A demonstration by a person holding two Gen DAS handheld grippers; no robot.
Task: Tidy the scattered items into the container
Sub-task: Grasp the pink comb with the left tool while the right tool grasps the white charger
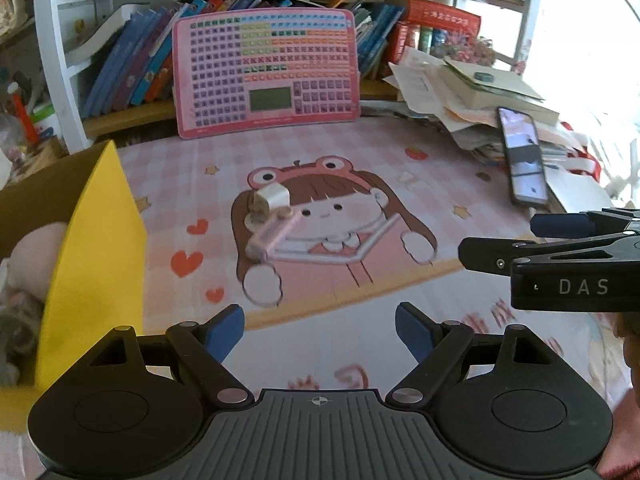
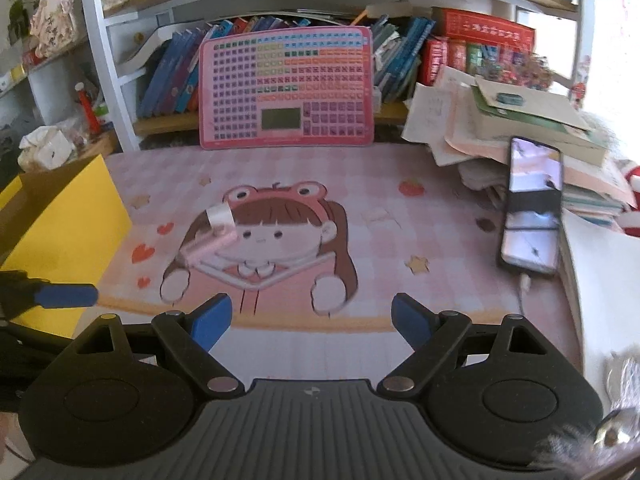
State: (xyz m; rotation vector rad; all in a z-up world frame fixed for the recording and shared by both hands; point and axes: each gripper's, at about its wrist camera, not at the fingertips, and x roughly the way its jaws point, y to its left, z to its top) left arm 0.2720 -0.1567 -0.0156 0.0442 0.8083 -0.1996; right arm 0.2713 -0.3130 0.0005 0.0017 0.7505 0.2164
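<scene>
A small pink toy with a white block on top (image 1: pixel 269 216) lies on the pink cartoon desk mat (image 1: pixel 360 184); it also shows in the right wrist view (image 2: pixel 210 236). A cardboard box with a yellow flap (image 1: pixel 94 256) stands at the left, soft items inside; it shows in the right wrist view (image 2: pixel 60 240) too. My left gripper (image 1: pixel 320 330) is open and empty, short of the toy. My right gripper (image 2: pixel 311 324) is open and empty, the toy ahead to its left. The right gripper's fingers (image 1: pixel 560 226) show at the right of the left wrist view.
A pink keyboard-like board (image 1: pixel 266 74) leans against books on the shelf at the back. A phone (image 1: pixel 522 156) leans on a pile of papers and books (image 1: pixel 472 92) at the right. A cable runs from the phone (image 2: pixel 530 220) in the right wrist view.
</scene>
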